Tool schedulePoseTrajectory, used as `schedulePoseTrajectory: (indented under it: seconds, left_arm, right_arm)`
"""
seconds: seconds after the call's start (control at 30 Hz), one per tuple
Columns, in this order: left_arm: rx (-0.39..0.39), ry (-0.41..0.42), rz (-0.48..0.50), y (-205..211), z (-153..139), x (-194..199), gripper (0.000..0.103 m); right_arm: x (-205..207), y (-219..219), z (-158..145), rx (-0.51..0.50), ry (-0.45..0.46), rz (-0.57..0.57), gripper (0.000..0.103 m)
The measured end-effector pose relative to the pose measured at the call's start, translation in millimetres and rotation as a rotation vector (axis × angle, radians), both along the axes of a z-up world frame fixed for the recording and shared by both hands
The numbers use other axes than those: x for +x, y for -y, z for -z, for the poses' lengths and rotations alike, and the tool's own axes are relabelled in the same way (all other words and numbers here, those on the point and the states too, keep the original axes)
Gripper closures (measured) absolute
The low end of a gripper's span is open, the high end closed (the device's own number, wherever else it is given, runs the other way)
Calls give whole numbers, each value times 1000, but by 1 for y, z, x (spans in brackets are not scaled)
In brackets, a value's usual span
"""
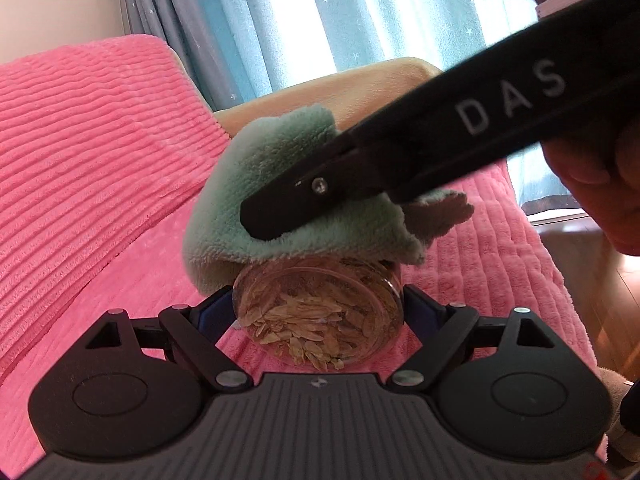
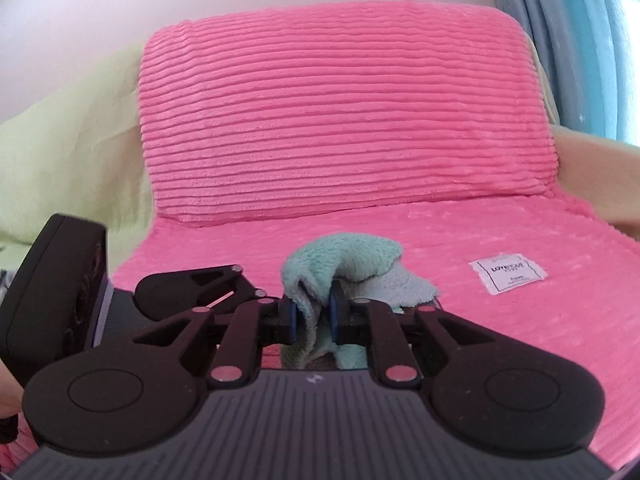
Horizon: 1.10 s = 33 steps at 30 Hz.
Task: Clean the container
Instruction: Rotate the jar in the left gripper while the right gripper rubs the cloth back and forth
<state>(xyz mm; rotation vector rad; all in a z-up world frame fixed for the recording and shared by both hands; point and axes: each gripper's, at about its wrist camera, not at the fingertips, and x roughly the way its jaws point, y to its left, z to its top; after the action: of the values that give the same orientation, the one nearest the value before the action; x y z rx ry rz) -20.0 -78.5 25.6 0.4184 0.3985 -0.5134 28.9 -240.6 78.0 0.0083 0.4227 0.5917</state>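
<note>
Pink ribbed plush sofa cover [image 2: 520,320] spreads over the seat, with a matching pink ribbed back cushion [image 2: 340,112] behind the jar. A small white printed label [image 2: 507,275] lies on the cover to the right of the jar.

Clear round plastic jar [image 1: 316,320], filled with pale dried flakes, is held sideways above the seat; the left gripper [image 1: 318,312] has its fingers clamped on the jar's two sides. Pale green fleece cloth [image 1: 288,208] drapes over the far end of the jar, touching it. The right gripper [image 2: 313,314] has its fingers pinched together on a fold of this cloth and presses the cloth against the jar from above.

Progress, as a judgement: wiping of the jar's outer surface is under way. No dirt or smear can be made out on the visible near face, so how much of the surface is wiped, and how much remains, cannot be told.
</note>
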Motion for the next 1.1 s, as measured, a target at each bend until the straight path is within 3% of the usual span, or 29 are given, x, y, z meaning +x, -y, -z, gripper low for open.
schedulePoseTrajectory:
  seconds: [0.1, 0.27, 1.1]
  left_arm:
    - [5, 3, 2, 0, 0, 1, 16]
    - [13, -6, 0, 1, 1, 3, 16]
    - [-19, -30, -9, 3, -1, 8, 16]
  right_arm:
    - [-2, -2, 0, -8, 5, -4, 92]
    - [-16, -9, 3, -5, 4, 83, 92]
    - [-12, -6, 8, 10, -12, 107, 92]
